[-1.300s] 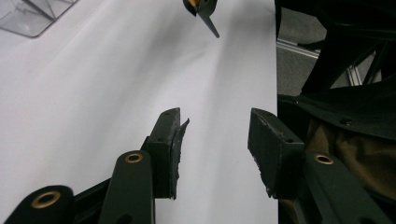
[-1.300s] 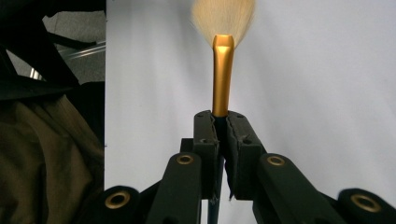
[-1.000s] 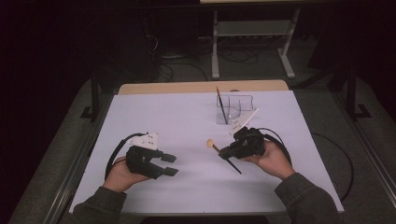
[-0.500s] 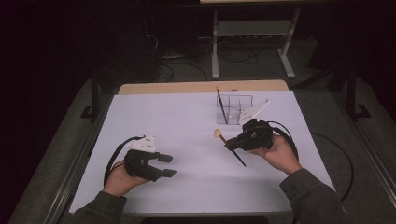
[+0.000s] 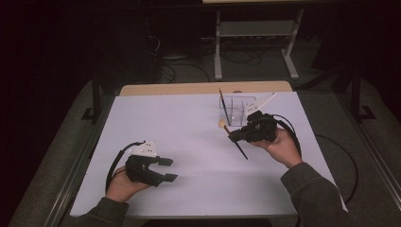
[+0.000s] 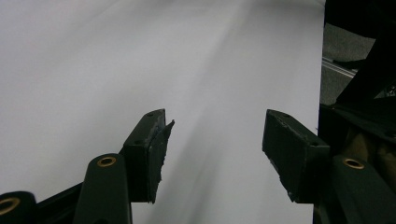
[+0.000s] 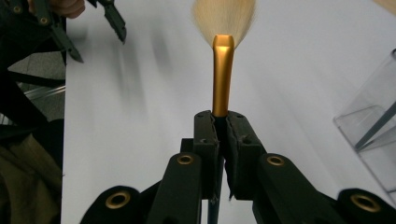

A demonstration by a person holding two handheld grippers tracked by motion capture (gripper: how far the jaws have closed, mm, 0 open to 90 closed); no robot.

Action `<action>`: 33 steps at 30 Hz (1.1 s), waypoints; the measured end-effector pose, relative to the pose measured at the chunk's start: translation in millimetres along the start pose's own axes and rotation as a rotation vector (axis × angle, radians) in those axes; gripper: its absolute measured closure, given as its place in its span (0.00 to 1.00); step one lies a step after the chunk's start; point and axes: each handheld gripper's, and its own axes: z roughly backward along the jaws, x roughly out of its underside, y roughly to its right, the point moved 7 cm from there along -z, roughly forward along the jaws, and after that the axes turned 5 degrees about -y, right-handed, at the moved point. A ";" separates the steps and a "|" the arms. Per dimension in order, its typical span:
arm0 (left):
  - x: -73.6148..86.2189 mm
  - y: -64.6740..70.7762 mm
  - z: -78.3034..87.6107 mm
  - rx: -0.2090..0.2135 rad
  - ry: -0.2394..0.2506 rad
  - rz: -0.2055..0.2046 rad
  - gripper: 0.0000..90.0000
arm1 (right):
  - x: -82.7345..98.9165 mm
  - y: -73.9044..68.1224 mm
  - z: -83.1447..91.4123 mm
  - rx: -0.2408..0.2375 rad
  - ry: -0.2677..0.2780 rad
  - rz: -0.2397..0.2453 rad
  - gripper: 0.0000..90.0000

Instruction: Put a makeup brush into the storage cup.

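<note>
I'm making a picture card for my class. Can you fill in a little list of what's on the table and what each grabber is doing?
table: white table top
right gripper: shut on the brush, held up over the table
brush: gold collar, pale fluffy bristles, dark handle sticking out behind the jaws
left gripper: jaws have just been opening, nothing between them, low over the bare table
clear holder: near the far edge, just beyond the right gripper, with a dark stick leaning in it
brush in holder yet: no
</note>
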 end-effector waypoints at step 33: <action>3.7 -3.1 8.3 -0.008 0.032 0.024 0.38 | -39.8 59.1 24.9 0.094 0.085 -0.094 0.92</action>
